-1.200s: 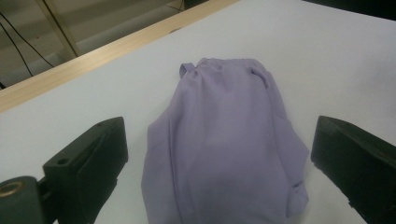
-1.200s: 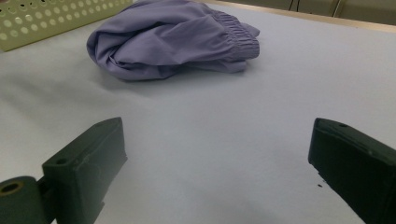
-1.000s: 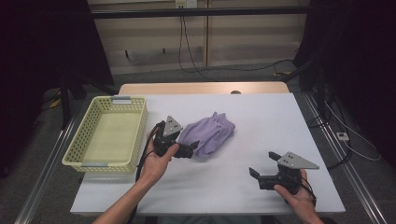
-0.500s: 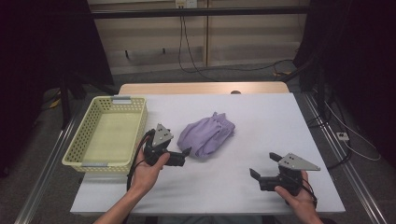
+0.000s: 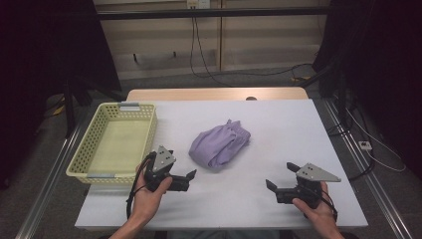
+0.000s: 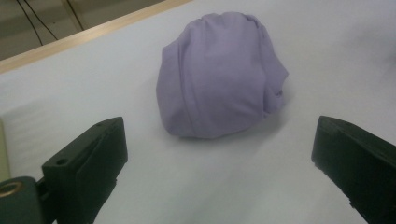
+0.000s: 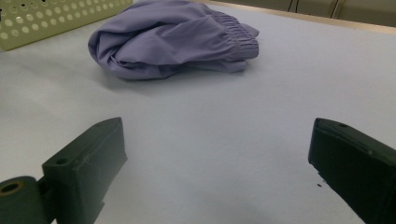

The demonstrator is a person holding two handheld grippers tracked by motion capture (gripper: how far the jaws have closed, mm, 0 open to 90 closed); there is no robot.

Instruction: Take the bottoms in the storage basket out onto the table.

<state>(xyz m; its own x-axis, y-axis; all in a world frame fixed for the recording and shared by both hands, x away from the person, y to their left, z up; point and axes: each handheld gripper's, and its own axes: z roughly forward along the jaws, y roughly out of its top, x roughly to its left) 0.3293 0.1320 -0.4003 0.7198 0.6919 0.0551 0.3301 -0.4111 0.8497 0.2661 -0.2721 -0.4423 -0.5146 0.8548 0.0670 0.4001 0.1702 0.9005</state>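
Note:
A crumpled purple cloth (image 5: 220, 144) lies bunched on the white table (image 5: 278, 124), near its middle. My left gripper (image 5: 188, 178) is held low, near and to the left of the cloth, clear of it. In the left gripper view the cloth (image 6: 219, 74) sits just beyond the wide-apart jaws of the left gripper (image 6: 219, 154), which hold nothing. My right gripper (image 5: 280, 175) hovers near the front right of the table, open and empty. From the right gripper (image 7: 217, 154) the cloth (image 7: 168, 37) lies well ahead, elastic waistband showing.
A pale yellow perforated basket (image 5: 79, 164) stands at the table's left side, with nothing visible inside; its wall (image 7: 46, 18) shows in the right gripper view. A wooden strip (image 5: 214, 94) runs along the far edge. Cables trail on the floor beyond.
My left gripper has drawn back from the cloth's left edge toward the person, and now sits apart from it. The cloth and the right gripper have stayed put.

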